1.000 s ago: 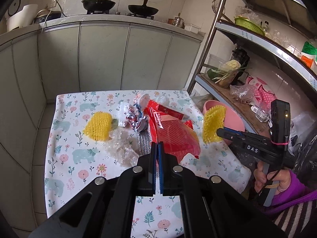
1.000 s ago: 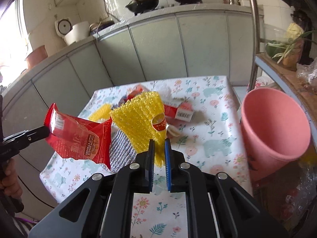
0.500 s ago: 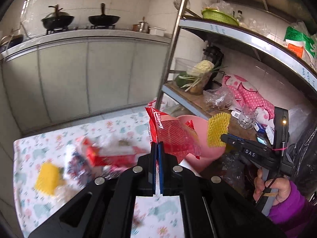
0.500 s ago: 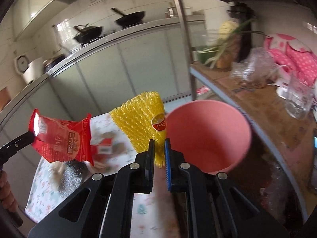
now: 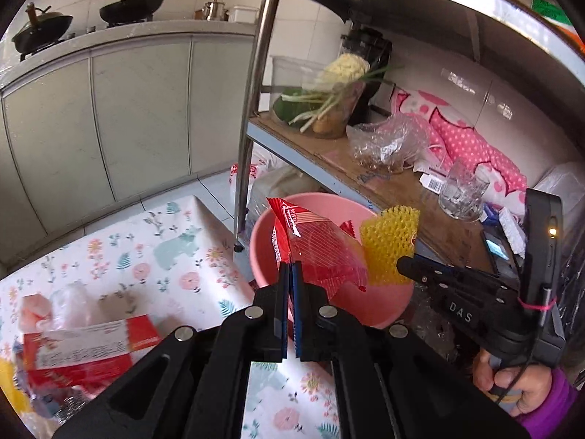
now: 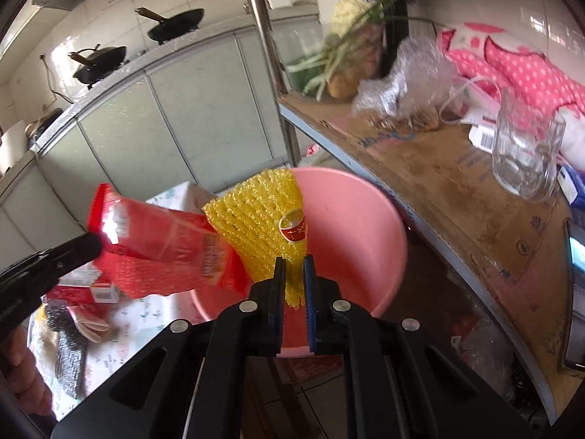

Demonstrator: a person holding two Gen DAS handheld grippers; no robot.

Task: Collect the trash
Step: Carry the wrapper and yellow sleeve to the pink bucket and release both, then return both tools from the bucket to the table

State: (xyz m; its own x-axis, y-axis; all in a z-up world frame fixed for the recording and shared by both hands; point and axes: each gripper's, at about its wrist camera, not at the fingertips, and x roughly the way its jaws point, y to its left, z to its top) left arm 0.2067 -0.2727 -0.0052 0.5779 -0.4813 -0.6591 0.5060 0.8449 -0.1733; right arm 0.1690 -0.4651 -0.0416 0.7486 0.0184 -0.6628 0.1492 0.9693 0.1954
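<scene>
I have the left gripper clamped on the red wrapper and the right gripper on the yellow foam net, both over the pink bin; releasing near its left rim risks either piece catching air and landing outside.

A glass mug is standing right of the fingers on the wooden shelf; two woks are sitting far upper left.

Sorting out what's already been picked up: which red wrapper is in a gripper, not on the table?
The see-through red wrapper, pinched by the left gripper above the pink bucket. The red-and-white wrapper lies on the table.
</scene>
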